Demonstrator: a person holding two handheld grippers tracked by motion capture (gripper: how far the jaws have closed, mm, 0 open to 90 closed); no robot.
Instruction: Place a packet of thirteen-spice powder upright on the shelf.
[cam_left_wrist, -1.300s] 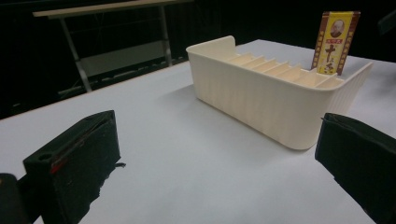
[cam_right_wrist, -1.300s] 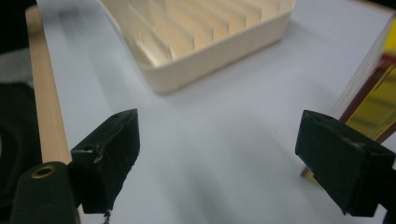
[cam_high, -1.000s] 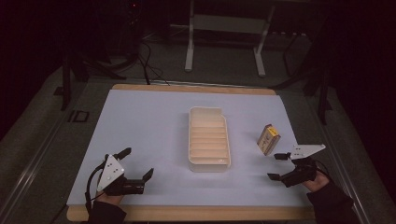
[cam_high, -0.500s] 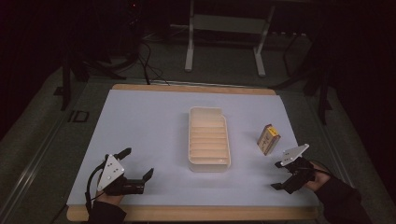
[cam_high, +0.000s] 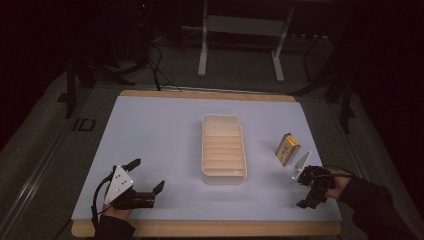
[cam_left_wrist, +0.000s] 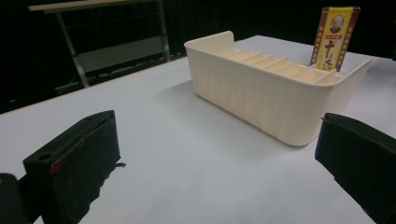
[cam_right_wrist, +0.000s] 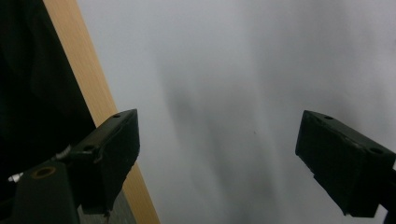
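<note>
White table (cam_high: 150, 135), wood edge; cream slotted tray (cam_high: 223, 150) at centre. Small box (cam_high: 287, 149) stands upright at tray's 3 o'clock, apart from it, near R gripper (cam_high: 310, 192). R jaws spread wide, empty, aimed down at table edge. L gripper (cam_high: 145, 180) at 7 o'clock, jaws apart, empty. Risk: box is narrow, prob tips if nudged w/ one jaw. Nothing blocks approach.

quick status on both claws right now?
Left claw: open, holding nothing, resting low on the white mat.
Right claw: open, holding nothing, beside the small box.
</note>
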